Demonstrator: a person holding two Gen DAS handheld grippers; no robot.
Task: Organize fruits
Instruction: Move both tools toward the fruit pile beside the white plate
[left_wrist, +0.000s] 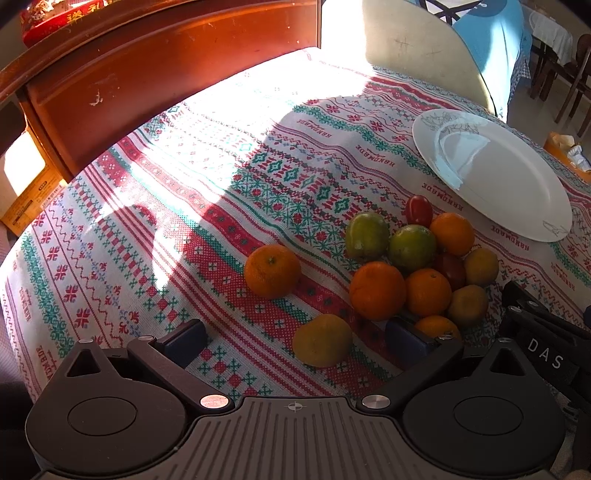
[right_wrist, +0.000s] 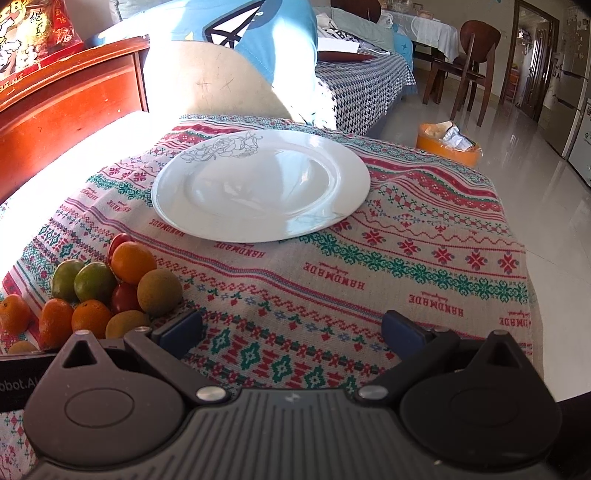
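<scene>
Both grippers wide apart and empty, fruit not yet on the plate.

Left gripper (left_wrist: 295, 341) hangs just over a yellow-green fruit (left_wrist: 322, 345) at the pile's (left_wrist: 417, 266) near edge, so it is nearer; right gripper (right_wrist: 291, 332) faces the bare plate (right_wrist: 260, 190), pile off to its left. Patterned tablecloth (right_wrist: 406, 266) covers the table; sunlit living room with chairs behind.

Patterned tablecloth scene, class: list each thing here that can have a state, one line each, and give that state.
Round white plate with a grey flower drawing: empty, flat on the cloth.
Pile of orange, green and red fruit: on the cloth, none on the plate.
Single orange fruit: apart from the pile.
Yellow-green fruit: loose, between the left fingers, untouched.
Left gripper: open.
Right gripper: open, empty.
</scene>
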